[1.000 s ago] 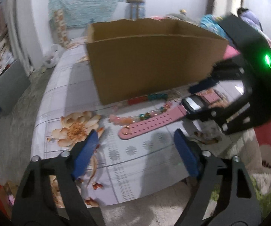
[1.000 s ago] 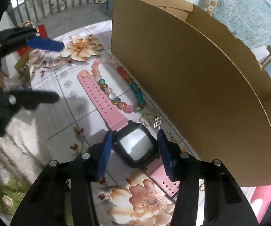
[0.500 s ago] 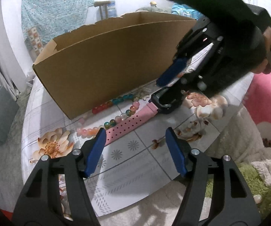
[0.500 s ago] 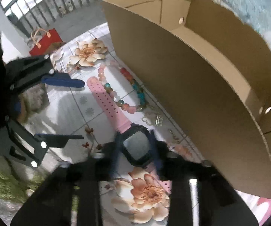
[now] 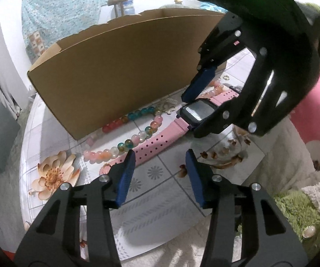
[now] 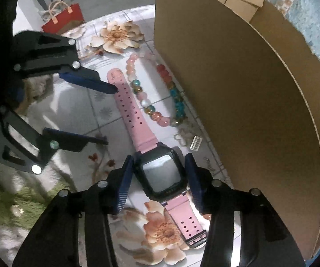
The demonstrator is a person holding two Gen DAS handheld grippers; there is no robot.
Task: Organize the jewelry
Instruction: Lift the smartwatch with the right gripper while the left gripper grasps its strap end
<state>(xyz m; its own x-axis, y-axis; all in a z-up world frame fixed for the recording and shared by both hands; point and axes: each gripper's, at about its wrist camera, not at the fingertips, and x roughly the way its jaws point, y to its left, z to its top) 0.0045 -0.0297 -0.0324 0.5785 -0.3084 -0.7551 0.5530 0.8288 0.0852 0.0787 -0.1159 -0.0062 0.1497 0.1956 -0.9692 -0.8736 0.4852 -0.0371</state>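
Left wrist view: left tongs (image 5: 160,155) standing apart, just been closing, nothing between pads; hovering over long end of pink perforated rubber watch strap (image 5: 157,143) lying on floral tabletop (image 5: 160,191). Strap likely limp, light.

Right wrist view: right tongs (image 6: 158,170) flanking black square watch case (image 6: 161,173), pads seemingly pressing its sides. Case rigid, probably best hold; glass face fragile. Multicoloured bead bracelet (image 6: 153,99) lying beside brown cardboard box (image 6: 237,89).

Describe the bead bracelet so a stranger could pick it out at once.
Find the big cardboard box standing on the flower-printed tabletop. Along the foot of its near wall lies a loop of round glassy beads, the bead bracelet, in pink, red, teal and amber. The pink watch beside it is a flat holed strap with a dark square face; the bracelet is all beads.
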